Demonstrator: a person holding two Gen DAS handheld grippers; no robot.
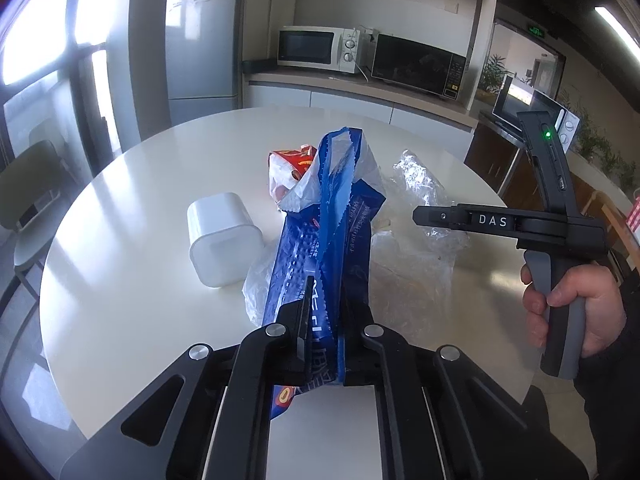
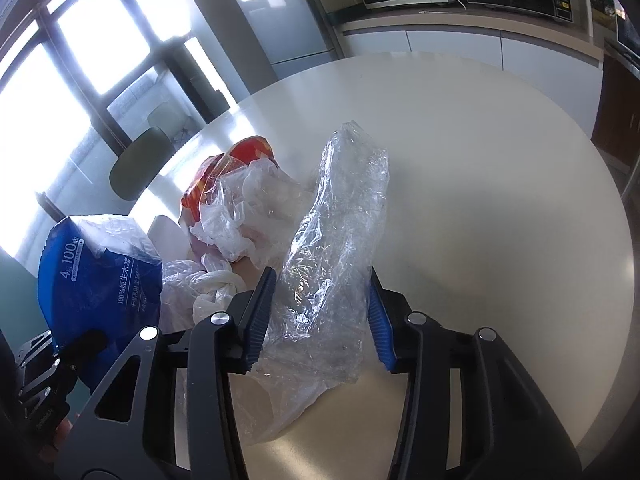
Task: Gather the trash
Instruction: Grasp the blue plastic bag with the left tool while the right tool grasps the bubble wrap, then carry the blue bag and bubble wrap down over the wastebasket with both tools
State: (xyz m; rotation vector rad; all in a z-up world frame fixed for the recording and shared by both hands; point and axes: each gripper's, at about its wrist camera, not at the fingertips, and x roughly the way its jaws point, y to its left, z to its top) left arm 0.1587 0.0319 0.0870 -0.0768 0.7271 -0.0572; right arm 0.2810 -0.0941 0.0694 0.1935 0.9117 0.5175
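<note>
A blue tissue wrapper stands up from the white round table, and my left gripper is shut on its lower end. Behind it lie a red snack wrapper and thin white plastic. In the right wrist view a crumpled clear plastic bag fills the gap of my right gripper, whose blue pads touch it on both sides. The same blue wrapper appears at lower left there, beside the red wrapper. A hand holds the right gripper's handle.
A white square container lies on its side left of the wrappers. A counter at the back carries a white microwave and a black one, with a fridge to their left. A chair stands by the table's left edge.
</note>
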